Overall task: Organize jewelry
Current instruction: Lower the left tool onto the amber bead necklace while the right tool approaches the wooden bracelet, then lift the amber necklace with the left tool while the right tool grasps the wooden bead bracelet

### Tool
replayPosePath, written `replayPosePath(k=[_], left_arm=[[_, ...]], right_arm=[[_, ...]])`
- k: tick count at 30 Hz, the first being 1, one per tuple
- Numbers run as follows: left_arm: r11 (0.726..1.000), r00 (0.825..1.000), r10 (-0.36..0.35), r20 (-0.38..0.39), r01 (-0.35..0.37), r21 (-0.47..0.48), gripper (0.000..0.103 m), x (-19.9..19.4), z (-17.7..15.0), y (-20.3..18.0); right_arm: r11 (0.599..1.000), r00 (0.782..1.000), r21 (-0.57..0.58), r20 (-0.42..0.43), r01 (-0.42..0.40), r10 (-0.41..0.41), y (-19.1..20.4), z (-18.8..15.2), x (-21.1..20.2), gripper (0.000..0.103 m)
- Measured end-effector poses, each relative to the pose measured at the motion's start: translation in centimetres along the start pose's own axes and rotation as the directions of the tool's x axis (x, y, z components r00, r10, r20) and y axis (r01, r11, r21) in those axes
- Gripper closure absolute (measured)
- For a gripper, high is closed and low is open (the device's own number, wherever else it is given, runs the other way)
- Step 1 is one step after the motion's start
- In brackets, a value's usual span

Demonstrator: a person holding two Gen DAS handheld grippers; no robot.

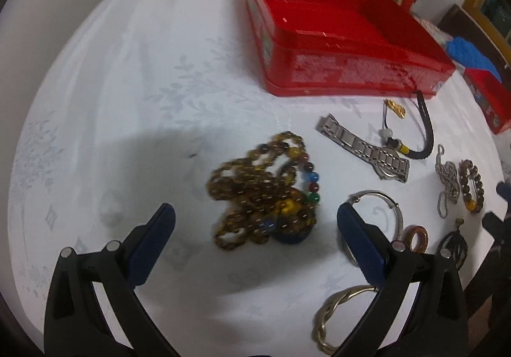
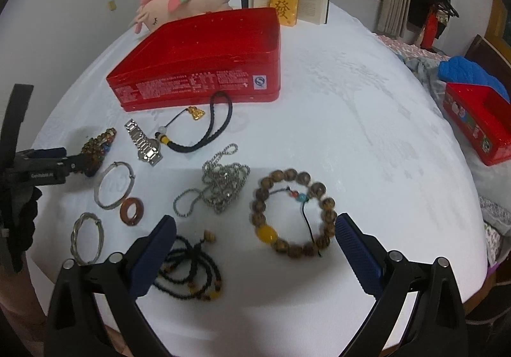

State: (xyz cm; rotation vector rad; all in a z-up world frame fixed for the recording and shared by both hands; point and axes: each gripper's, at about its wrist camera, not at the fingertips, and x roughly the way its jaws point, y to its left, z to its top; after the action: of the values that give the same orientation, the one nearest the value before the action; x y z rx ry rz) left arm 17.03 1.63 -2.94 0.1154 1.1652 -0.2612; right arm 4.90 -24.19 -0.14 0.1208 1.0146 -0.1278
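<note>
The left gripper (image 1: 255, 219) and the right gripper (image 2: 255, 229) look the same. Each has two black plastic arms with round silver screws on top, and dark blue bumpy fingers (image 2: 357, 253). One side has tiny white letters.

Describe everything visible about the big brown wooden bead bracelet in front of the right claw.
The round brown wooden bead bracelet lies flat on the white patterned tablecloth as a closed ring. One larger yellow oval bead sits at its lower left; small red and blue beads on a thin black cord lie inside. Nothing grips it; the open right claw frames it.
</note>
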Motion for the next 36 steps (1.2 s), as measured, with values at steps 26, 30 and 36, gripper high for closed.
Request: replayPosePath(k=[26,30,36], left_arm=[[1.000,0.997,0.014,-0.072,-0.013,0.018,0.044,2.3,2.4,-1.7],[0.999,0.998,-0.011,-0.064,0.013,0.031,0.065,2.3,2.7,-2.3],[0.999,0.998,-0.053,-0.044,0.054,0.007,0.071,2.2,2.9,-1.8]], right_arm=[[0.995,0.998,0.095,-0.061,-0.024,0.030,-4.4,2.1,2.8,0.003],[0.994,0.997,0.104,-0.068,-0.013,0.020,-5.1,2.3,2.8,0.003],[0.991,0.996,0.135,-0.090,-0.002,0.015,-6.7,2.7,2.9,0.003]])
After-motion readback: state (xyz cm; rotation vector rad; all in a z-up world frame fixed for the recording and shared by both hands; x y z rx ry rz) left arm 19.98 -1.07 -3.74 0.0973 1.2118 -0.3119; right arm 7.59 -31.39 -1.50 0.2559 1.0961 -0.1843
